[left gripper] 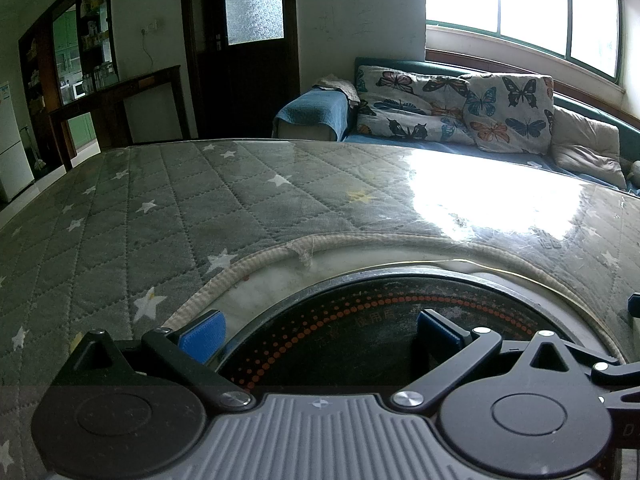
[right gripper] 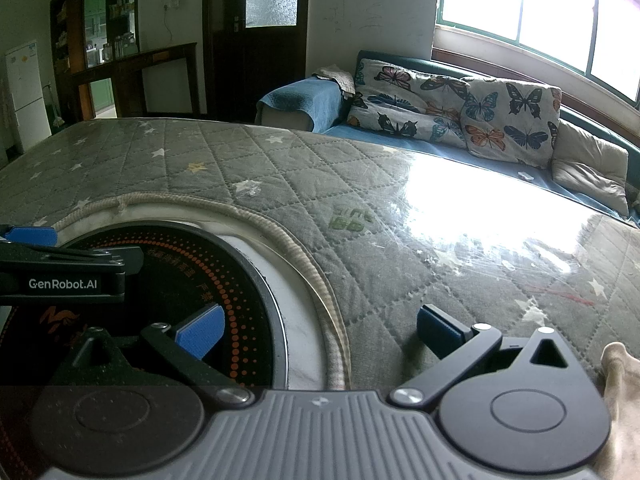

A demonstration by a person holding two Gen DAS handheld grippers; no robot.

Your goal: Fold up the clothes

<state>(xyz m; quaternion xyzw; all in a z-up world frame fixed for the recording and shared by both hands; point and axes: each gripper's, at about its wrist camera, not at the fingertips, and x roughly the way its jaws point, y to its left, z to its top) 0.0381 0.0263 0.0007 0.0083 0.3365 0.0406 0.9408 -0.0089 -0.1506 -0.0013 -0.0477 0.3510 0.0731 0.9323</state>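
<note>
Blue-padded fingers of the left gripper (left gripper: 318, 338) stand spread wide with nothing between them, hanging over a round black cooktop (left gripper: 360, 336) ringed with orange dots that sits in a circular cutout of the table. Around that cutout runs a frayed beige trim (left gripper: 304, 246), and beyond it stretches the grey quilted star-print cover (left gripper: 160, 200) of the table under a glossy clear sheet. In the right wrist view the right gripper (right gripper: 320, 334) is likewise released, its jaws wide apart and empty, one finger over the cooktop's rim and the other over the quilted cover to the right of the cutout. A crumpled beige cloth (right gripper: 620, 392) lies at the near right edge of the table, just beside the right gripper's outer side and outside its jaws; whether it touches the gripper body cannot be told. Part of the left gripper, marked GenRobot.AI, shows at the left edge of that view. A sofa (right gripper: 400, 132) with butterfly cushions (right gripper: 508, 120) stands past the table's far edge, beneath a bright window (right gripper: 520, 0).
</note>
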